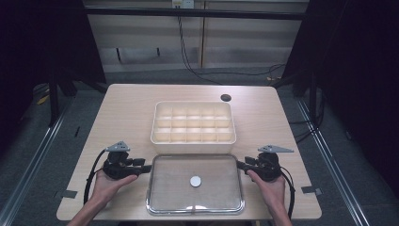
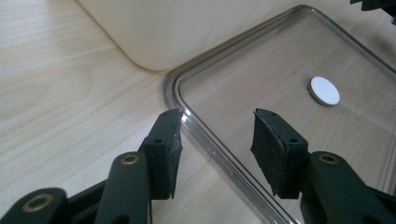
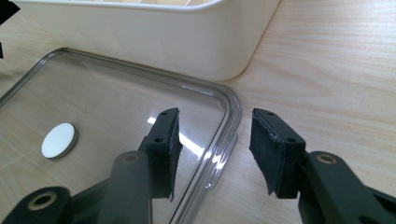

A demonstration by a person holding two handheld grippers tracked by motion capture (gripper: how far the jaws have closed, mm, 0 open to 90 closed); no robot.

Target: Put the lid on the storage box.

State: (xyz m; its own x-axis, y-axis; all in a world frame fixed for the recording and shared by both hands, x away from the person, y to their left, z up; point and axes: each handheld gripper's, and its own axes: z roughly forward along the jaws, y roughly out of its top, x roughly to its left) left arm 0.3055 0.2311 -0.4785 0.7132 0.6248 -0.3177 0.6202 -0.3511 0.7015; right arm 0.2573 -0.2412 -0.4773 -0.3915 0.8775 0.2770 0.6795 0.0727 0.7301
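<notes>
1. Left gripper: jaws spread, straddling the left rim of the clear, flat rectangular plastic lid; pads not pressing on it, nothing pinched. Also seen at the lid's left edge from above.
2. Right gripper: jaws likewise spread, one on either side of the lid's right rim; a gap visible on both sides, no grip made. Seen at the lid's right edge from above.
3. Lid position: lying flat on the light wooden table, just beside the near wall of the cream plastic compartment box; small round white knob at the lid's centre, untouched.
4. Box: open on top, compartments apparently empty as far as discernible from above.
5. Step in hand, judged: approach complete, both claws lined up on opposite short edges, ready for the pinch.
6. Next move, judged: close both sets of jaws on the rims together, then lift level and evenly; carry forward over the box and lower squarely.
7. Caution: thin, slick rim; uneven closing likely to tilt or slide the lid.
</notes>
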